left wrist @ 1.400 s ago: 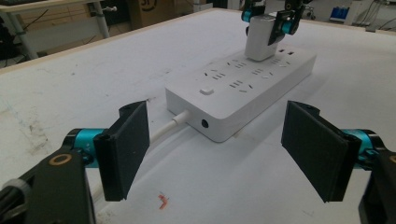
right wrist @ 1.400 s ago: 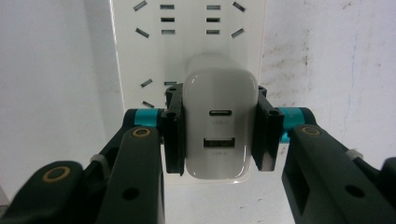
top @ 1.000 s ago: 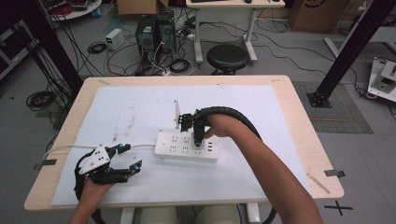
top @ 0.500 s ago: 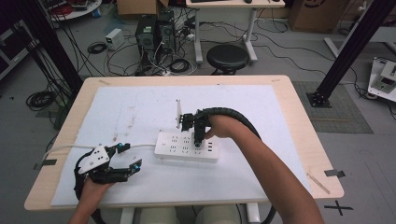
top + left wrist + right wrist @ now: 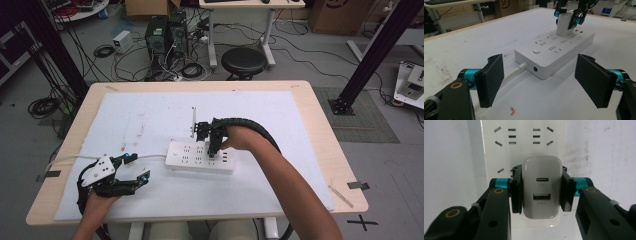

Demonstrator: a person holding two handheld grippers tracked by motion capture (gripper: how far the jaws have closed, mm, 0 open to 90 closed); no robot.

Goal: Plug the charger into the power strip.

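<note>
Little can be read. In the left gripper view a cardboard box (image 5: 509, 7) beyond the far edge of the table (image 5: 461, 27) bears dark letters that look like "SF", though the print is partly cut off. Faint marks on the white charger (image 5: 542, 192) by its two ports are too blurred to read.

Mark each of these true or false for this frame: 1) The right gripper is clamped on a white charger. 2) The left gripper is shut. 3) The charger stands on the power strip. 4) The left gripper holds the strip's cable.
1) True: the right gripper grips the white charger from both sides.
2) False: the left gripper has its jaws wide apart.
3) True: the charger sits upright on the power strip.
4) False: the left gripper holds nothing; the cable lies on the table beyond its jaws.
</note>
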